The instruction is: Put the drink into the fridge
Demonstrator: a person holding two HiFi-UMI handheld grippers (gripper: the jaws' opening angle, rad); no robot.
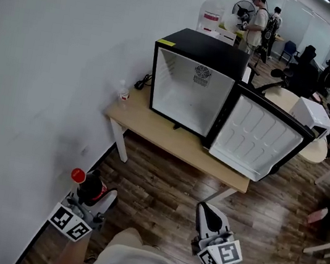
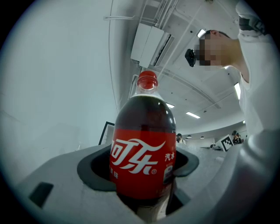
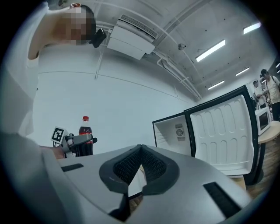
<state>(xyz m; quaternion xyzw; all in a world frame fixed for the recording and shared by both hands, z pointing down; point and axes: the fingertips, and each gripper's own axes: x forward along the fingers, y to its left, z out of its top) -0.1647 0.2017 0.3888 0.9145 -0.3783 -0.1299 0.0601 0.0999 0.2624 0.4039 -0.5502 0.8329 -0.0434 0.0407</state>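
Note:
A cola bottle point(image 2: 143, 148) with a red cap and red label stands upright between the pads of my left gripper point(image 1: 93, 196), which is shut on its body. In the head view the bottle point(image 1: 86, 185) is low at the left, close to the white wall. My right gripper point(image 1: 210, 218) hangs at the lower middle, shut with nothing in it; its pads point(image 3: 153, 165) meet at the tips. The small black fridge point(image 1: 193, 83) stands on a wooden table point(image 1: 153, 126) ahead, its door point(image 1: 258, 137) swung wide open to the right and its white inside bare. The right gripper view shows bottle point(image 3: 85, 138) and fridge point(image 3: 175, 131).
A small clear bottle point(image 1: 124, 93) and a black cable point(image 1: 142, 82) lie on the table left of the fridge. The white wall runs along the left. People and desks fill the room behind; a round table point(image 1: 313, 147) with a white box stands right of the fridge door.

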